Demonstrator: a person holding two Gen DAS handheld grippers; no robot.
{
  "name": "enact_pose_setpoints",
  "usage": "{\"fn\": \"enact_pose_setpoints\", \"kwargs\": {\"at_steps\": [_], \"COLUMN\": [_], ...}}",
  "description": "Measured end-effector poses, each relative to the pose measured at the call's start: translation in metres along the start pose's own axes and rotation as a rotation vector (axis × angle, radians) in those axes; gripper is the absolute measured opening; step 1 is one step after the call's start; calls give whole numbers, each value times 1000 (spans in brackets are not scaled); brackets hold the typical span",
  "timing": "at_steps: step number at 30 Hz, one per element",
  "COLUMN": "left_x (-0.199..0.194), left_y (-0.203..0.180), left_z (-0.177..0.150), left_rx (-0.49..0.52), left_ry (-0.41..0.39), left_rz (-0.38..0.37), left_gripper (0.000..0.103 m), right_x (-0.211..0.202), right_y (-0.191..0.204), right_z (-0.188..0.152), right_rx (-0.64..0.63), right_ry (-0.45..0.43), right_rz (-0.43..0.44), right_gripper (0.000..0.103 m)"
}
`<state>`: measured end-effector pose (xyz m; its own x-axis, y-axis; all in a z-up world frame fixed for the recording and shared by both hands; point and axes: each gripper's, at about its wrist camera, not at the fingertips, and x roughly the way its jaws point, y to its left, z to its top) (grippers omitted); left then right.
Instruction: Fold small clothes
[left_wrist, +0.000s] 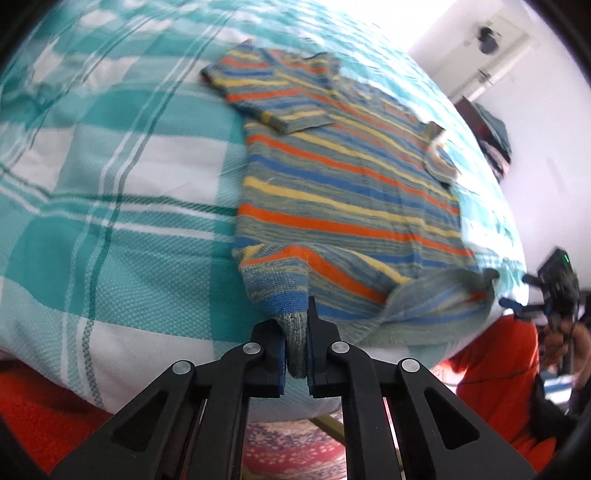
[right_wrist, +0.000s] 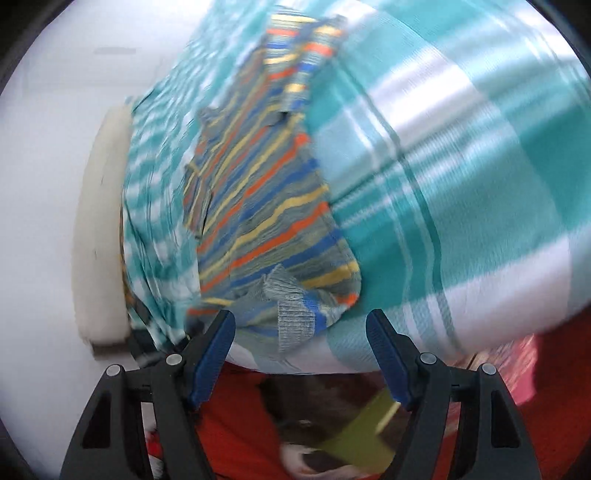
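The left gripper (left_wrist: 296, 347) is seen clamped on the grey ribbed hem corner of the striped sweater (left_wrist: 343, 184), the knit being pinched tight between its two black fingers. From that pinch the near edge of the sweater is drawn off the checked bedspread (left_wrist: 110, 229), and part of the hem is turned over beside it so that the paler inside is shown. The rest of the garment is laid flat on the teal and white cloth, with one short sleeve folded in across the chest and the other sleeve lying at the far side. At the right edge of this view the right gripper (left_wrist: 554, 291) is seen held in a hand (left_wrist: 565, 339), apart from the hem.

In the right wrist view, which is blurred, the right gripper (right_wrist: 301, 325) is shown with its blue-padded fingers spread wide; the grey hem hangs just beyond the gap and nothing is pressed by either pad. The sweater (right_wrist: 266, 206) is seen stretching away over the bedspread (right_wrist: 461, 184), and an orange cloth (right_wrist: 236, 417) lies below the fingers
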<state>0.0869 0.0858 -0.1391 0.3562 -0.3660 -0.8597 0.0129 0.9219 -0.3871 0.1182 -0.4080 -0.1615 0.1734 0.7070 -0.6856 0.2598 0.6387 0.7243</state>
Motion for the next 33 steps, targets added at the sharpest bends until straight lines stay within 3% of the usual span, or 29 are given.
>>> {"fn": "enact_pose_setpoints", "kwargs": {"at_steps": [4, 7, 8, 9, 10, 13, 14, 16, 17, 18, 20, 21, 22, 26, 28, 29, 31, 32, 33], "left_x": [-8, -6, -7, -7, -9, -10, -8, -2, 2, 5, 6, 6, 5, 3, 10, 12, 17, 13, 8], "left_y": [-13, -8, -3, 0, 6, 14, 14, 14, 13, 12, 11, 11, 13, 17, 16, 16, 12, 11, 11], "left_z": [-3, -1, -1, -2, -1, -2, -2, -2, -2, -2, -2, -2, -2, -3, -3, -3, -4, -3, -3], "left_rx": [119, 124, 110, 98, 68, 26, 25, 25, 25, 26, 25, 21, 5, -24, -19, -18, -16, -25, -40], "left_ry": [5, 24, 25, 24, 22, 18, 20, 40, 52, 60, 68, 64, 58, 47, 67, 80, 120, 144, 160], "left_rz": [22, 41, 41, 38, 23, -9, -10, -3, 1, 3, 1, -1, -14, -41, -37, -36, -25, -20, -22], "left_gripper": [6, 6, 6, 6, 6, 6, 7, 7, 7, 7, 7, 7, 7, 7, 7, 7, 7, 6, 6], "right_x": [13, 36, 45, 53, 59, 55, 51, 48, 50, 51, 66, 67, 68, 49, 46, 50, 63, 71, 71], "right_y": [-15, -14, -9, -4, 0, 10, 10, 6, 3, 0, 2, 0, -1, -20, -23, -24, -21, -16, -12], "right_z": [12, 26, 27, 25, 20, 7, 5, 6, 5, 2, -4, -7, -10, -9, -9, -10, -13, -16, -18], "right_rx": [179, 183, 134, 78, 36, -52, -70, -67, -36, -3, 0, -4, 8, 88, 65, 57, 22, -20, -59], "right_ry": [-6, 39, 75, 124, 165, 213, 199, 175, 175, 182, 216, 221, 218, 161, 155, 162, 204, 235, 251], "right_rz": [54, 50, 4, -35, -56, -81, -94, -94, -73, -22, 22, 30, 51, 144, 122, 99, 92, 62, 20], "right_gripper": [74, 73, 59, 23, 11, 11, 12, 30, 65, 86, 85, 76, 74, 76, 76, 73, 45, 6, 6]}}
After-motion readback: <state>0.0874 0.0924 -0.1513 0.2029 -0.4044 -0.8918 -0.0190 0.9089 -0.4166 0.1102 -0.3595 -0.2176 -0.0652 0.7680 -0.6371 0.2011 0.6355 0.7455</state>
